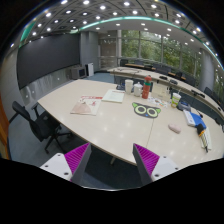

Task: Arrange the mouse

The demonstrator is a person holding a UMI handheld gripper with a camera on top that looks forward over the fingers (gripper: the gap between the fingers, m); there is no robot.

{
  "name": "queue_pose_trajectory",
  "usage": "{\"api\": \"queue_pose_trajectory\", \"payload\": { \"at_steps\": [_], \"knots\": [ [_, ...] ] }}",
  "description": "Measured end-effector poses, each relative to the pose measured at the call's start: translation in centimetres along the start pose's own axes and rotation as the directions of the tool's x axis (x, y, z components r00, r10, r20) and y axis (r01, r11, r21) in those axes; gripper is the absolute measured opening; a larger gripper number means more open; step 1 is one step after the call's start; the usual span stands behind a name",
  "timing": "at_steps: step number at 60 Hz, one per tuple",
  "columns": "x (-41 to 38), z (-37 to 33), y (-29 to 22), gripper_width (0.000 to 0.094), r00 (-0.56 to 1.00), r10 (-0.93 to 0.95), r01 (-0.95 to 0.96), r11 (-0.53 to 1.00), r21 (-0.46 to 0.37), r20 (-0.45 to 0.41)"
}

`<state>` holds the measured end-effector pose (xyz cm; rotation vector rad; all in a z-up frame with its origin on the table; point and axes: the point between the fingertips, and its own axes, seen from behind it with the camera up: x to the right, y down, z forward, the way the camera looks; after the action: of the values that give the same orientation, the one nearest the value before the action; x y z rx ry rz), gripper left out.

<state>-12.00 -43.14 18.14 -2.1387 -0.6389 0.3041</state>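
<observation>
Hovering above the near edge of a long cream-white conference surface [115, 120], the gripper [112, 160] is released, its two magenta-padded fingers [77, 158] spread wide with nothing between them. The surface stretches away beyond the fingers across a large office room with a dark ceiling dotted with round white lights [90, 10] and tall windows [150, 45] showing green trees outside. Black office chairs [40, 125] stand along the surface's left side. On the surface lie a pale flat paper sheet with red print [84, 107], a white flat booklet [113, 96], a black mat with two green-ringed circles [147, 110] and a blue flat object [195, 119] towards the far right. A small pinkish rounded object [175, 128], possibly the mouse, sits on the surface between the ringed mat and the blue object, well ahead of the right finger; it is too small to be sure.
</observation>
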Motion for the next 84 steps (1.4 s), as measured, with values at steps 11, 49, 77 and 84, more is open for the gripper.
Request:
{"api": "queue_pose_trajectory", "payload": {
  "at_steps": [11,49,77,84],
  "knots": [
    [13.8,4.4,4.4,0.0851,0.987,0.047,-0.052,0.998,-0.030,-0.157],
    [44.2,24.6,5.7,0.0848,0.910,0.186,-0.218,0.975,-0.046,-0.372],
    [48.6,31.2,1.3,0.0750,0.910,0.223,-0.244,0.969,-0.019,-0.350],
    [48.9,32.1,0.9,0.0528,0.906,0.239,-0.260,0.966,-0.014,-0.349]
  ]
}}
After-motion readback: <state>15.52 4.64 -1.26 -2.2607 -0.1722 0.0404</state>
